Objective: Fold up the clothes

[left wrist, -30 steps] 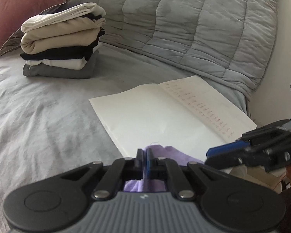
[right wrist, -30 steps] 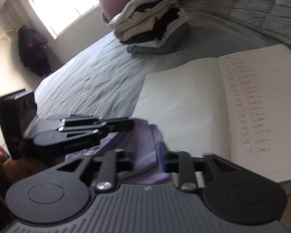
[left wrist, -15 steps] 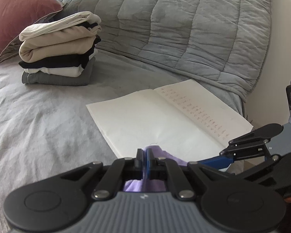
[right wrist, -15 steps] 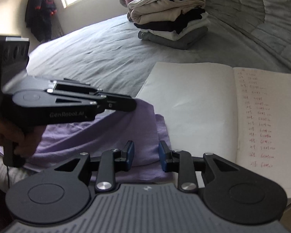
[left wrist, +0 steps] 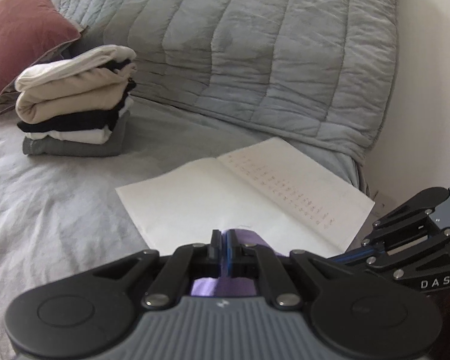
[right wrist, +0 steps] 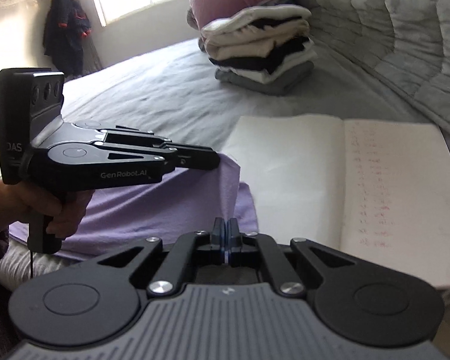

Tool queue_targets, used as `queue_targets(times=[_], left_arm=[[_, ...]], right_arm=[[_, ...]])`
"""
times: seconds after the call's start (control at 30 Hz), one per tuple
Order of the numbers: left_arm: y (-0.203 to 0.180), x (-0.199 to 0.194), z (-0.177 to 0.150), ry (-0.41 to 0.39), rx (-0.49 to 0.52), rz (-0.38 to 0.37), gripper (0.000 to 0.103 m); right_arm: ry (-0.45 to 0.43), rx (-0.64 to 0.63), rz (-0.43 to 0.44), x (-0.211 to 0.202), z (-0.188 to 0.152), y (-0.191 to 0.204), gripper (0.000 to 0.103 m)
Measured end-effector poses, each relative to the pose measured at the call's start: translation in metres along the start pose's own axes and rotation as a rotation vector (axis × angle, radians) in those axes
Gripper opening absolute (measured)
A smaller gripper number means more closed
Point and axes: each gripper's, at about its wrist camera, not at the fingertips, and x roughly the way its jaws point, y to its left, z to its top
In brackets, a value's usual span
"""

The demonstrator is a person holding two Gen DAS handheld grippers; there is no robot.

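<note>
- Two grippers on the job here, both mine, both clamped down on the same soft lilac cotton garment [right wrist: 165, 207].
- My left gripper [left wrist: 222, 247] has its jaws squeezed together on a fold of that purple cloth; you can see the fabric poking out above and below the blue pads in the left wrist view.
- From the right wrist view, the left gripper [right wrist: 213, 160] pinches a raised corner of the garment, so the cloth peaks up there and drapes away below it. A hand [right wrist: 49, 207] is wrapped round its pistol handle.
- My right gripper [right wrist: 225, 234] has just been closing, and its jaws are now shut on the near edge of the garment, where a taut ridge of cloth runs down from the peak right into the pads.
- In the left wrist view the right gripper [left wrist: 342, 258] shows at the right edge, just beside mine, though its tips are half hidden behind my own linkage.
- The garment lies at the near edge of the grey bedsheet [left wrist: 54, 210], its far side lapping onto the big open white paper notebook [right wrist: 288, 165] with reddish handwriting on its right page.
- Further back sits a stack of folded clothes [left wrist: 75, 105], cream and white on top, black in the middle, grey at the bottom.
- Behind the stack are a dusty pink pillow [left wrist: 21, 33] and a grey quilted duvet [left wrist: 270, 45] bunched up against the wall.
</note>
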Motion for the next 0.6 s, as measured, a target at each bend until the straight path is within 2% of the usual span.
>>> queue_targets(times=[0.17,0.3,0.33,0.4,0.43,0.47,0.6], left_arm=[[-0.008,0.022,-0.015,0.032,0.038,0.019,0.003],[-0.012,0.028,-0.024,-0.002,0.040,0.049,0.007],[-0.011,0.026,-0.023,-0.009,0.023,0.049,0.011],[-0.008,0.018,-0.022,-0.032,-0.003,0.051,0.026],[-0.007,0.013,-0.022,-0.043,-0.008,0.055,0.037],[-0.005,0.007,-0.022,-0.053,-0.013,0.060,0.043],[0.008,-0.019,-0.024,-0.048,-0.032,0.085,0.048]], right_arm=[[0.093,-0.008,-0.070,0.019,-0.002,-0.001,0.002],[0.088,-0.033,-0.081,0.019,-0.003,0.001,0.005],[0.075,-0.032,-0.075,0.017,-0.002,0.001,0.013],[0.051,-0.020,-0.066,0.015,-0.001,-0.001,0.014],[0.043,-0.011,-0.061,0.015,0.000,-0.002,0.014],[0.035,-0.003,-0.055,0.015,0.001,-0.003,0.014],[0.000,0.031,-0.034,0.015,0.004,-0.004,0.014]])
